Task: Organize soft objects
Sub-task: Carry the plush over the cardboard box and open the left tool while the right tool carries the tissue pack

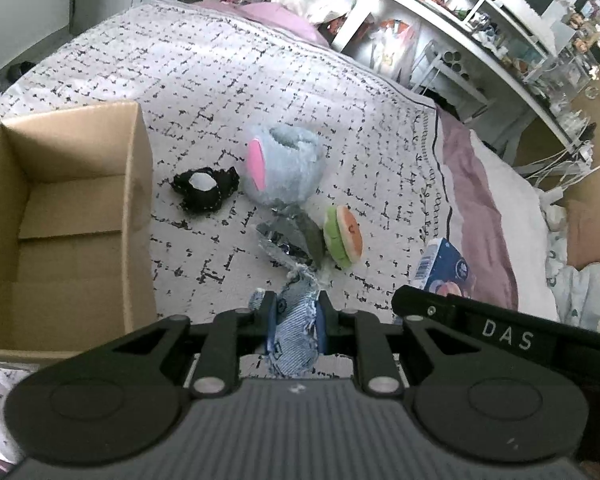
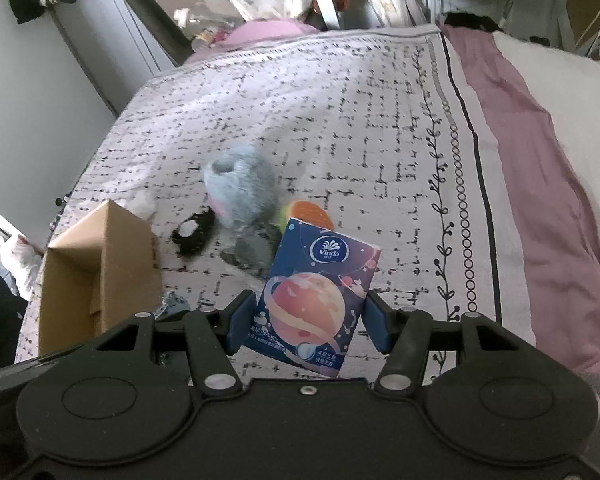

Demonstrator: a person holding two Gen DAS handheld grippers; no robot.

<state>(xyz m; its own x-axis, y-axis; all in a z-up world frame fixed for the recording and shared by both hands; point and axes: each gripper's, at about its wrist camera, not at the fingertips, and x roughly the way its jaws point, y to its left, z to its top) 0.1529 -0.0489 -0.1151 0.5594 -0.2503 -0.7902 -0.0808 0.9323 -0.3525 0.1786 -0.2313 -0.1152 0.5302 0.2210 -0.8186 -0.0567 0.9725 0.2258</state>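
Note:
My left gripper is shut on a frayed blue denim piece above the bed. My right gripper is shut on a dark blue tissue pack, which also shows in the left wrist view. On the patterned bedspread lie a fluffy blue plush with a pink ear, a black soft item with a white centre, a burger-shaped plush and a grey crumpled piece. An open empty cardboard box stands at the left, also in the right wrist view.
A pink blanket runs along the bed's right side. White shelves full of small items stand beyond the bed. A pink pillow and clutter lie at the bed's far end.

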